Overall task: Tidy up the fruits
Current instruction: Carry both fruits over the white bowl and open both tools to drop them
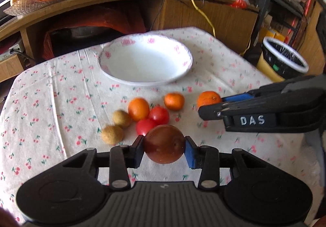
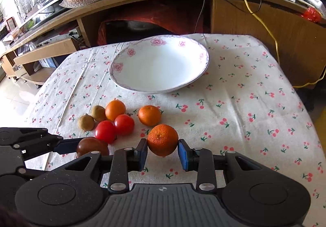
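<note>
Two hand-held claws are working over a counter (image 2: 244, 88) covered with a cherry-print cloth. The left claw (image 1: 164, 148) is gripping a dark red plum (image 1: 164, 144), with both pads pressing on its sides; the right wrist view shows the same plum (image 2: 92, 146) at the near left edge of the cloth. The right claw (image 2: 162, 153) is closing on a tangerine (image 2: 162, 139): the pads are sitting against its two sides, and the left wrist view shows that claw (image 1: 210, 110) reaching in from the right with the tangerine (image 1: 208, 99) at its tips. The remaining fruit is lying loose on the cloth between the claws and a white bowl (image 2: 120, 68) with a pink flower rim, which is standing empty toward the far side of the counter. Two red tomatoes (image 2: 114, 128) are touching each other; a small orange (image 2: 115, 110) is resting just behind them; a second tangerine (image 2: 149, 118) is lying to their right; two brown fruits (image 2: 91, 118) are lying to their left. On a wooden shelf behind the counter, a glass dish (image 2: 81, 1) is holding larger oranges.
</note>
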`<state>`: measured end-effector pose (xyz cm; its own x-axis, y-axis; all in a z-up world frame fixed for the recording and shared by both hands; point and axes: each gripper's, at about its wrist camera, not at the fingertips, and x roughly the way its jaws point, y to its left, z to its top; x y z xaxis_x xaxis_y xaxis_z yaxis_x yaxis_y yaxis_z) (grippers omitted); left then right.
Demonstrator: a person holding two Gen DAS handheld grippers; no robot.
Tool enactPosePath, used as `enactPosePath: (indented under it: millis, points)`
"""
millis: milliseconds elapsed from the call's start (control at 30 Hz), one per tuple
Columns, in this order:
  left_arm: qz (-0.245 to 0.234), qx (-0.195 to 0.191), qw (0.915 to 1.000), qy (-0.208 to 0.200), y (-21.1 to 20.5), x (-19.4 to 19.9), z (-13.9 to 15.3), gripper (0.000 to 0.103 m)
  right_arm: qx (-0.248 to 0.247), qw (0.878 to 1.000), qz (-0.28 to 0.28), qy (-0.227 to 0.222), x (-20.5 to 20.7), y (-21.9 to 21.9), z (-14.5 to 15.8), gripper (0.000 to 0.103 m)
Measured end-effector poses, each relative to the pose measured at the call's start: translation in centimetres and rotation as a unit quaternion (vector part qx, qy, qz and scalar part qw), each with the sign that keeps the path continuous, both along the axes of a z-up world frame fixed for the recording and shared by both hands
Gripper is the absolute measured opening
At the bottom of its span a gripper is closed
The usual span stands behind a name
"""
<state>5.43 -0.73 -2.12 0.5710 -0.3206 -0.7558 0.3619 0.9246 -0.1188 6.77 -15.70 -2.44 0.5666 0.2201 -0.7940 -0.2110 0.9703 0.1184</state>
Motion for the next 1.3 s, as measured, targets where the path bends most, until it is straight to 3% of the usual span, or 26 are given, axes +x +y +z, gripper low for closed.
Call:
enactPosePath:
  millis: [233, 567, 1100, 1300]
  points:
    - [0.002, -0.003, 0.9998, -0.021, 0.0, 3.1, 1.4, 0.049, 0.009, 1.000, 0.007, -0.020, 2.0, 0.4, 1.7, 0.028]
    - [0.004, 0.009, 0.9996, -0.028, 0.2, 7.8, 0.7, 0.049, 0.017, 1.000, 0.010, -0.023, 6.7, 0.5, 1.2, 0.028]
    - [0.005, 0.001, 0.9995, -0.031, 0.2, 9.9, 0.2, 0.050, 0.026, 0.999, 0.010, -0.023, 9.2, -0.4, 0.4, 0.029]
    - [0.014, 0.001, 0.9994, -0.031, 0.5, 10.1, 0.3, 0.055, 0.031, 0.999, 0.005, -0.024, 9.3, -0.2, 0.3, 0.031]
